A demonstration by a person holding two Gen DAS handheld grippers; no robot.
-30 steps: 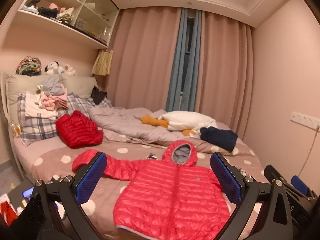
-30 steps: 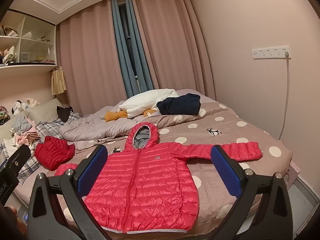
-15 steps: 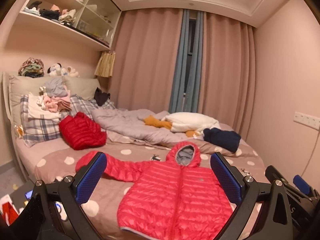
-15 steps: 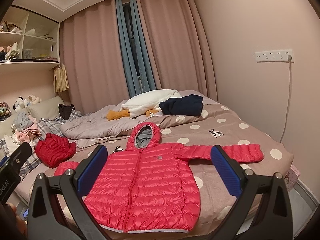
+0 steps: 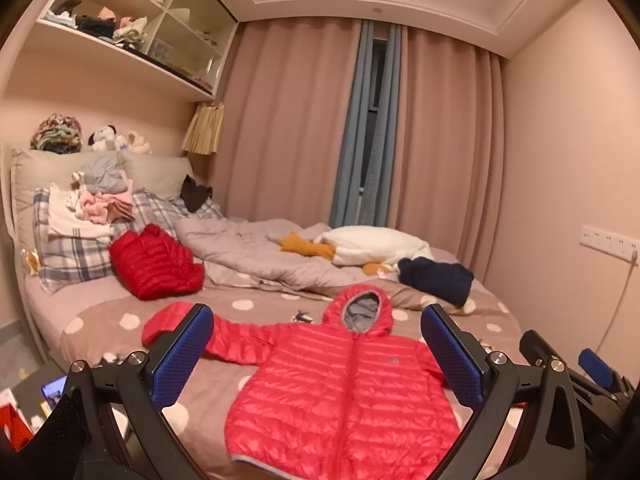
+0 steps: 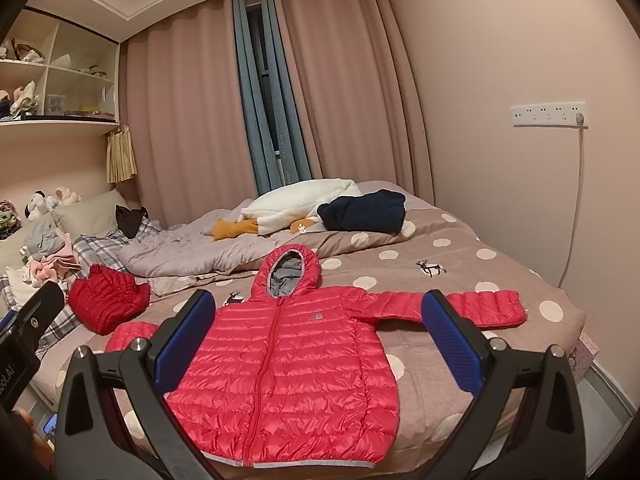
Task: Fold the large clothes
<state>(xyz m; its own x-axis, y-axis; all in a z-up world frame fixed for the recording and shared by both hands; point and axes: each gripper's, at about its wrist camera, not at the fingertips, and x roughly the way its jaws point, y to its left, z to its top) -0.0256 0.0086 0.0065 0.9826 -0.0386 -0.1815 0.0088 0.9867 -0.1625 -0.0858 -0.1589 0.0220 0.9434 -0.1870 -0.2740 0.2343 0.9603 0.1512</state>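
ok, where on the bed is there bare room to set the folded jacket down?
Bare bedspread between the red jacket's right sleeve and the navy garment. Smaller patch above the left sleeve, below the folded red jacket. Headboard end and quilt are crowded.

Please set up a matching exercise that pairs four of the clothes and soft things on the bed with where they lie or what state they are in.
Things:
1. pink hooded jacket
2. dark red jacket
3. navy garment
4. white plush toy

Place or state:
A. bundled up near the plaid pillow
B. lying by the curtains, orange feet showing
C. spread flat, zipped, sleeves out to both sides
D. folded at the far end, against the plush toy

Pairs: 1-C, 2-A, 3-D, 4-B
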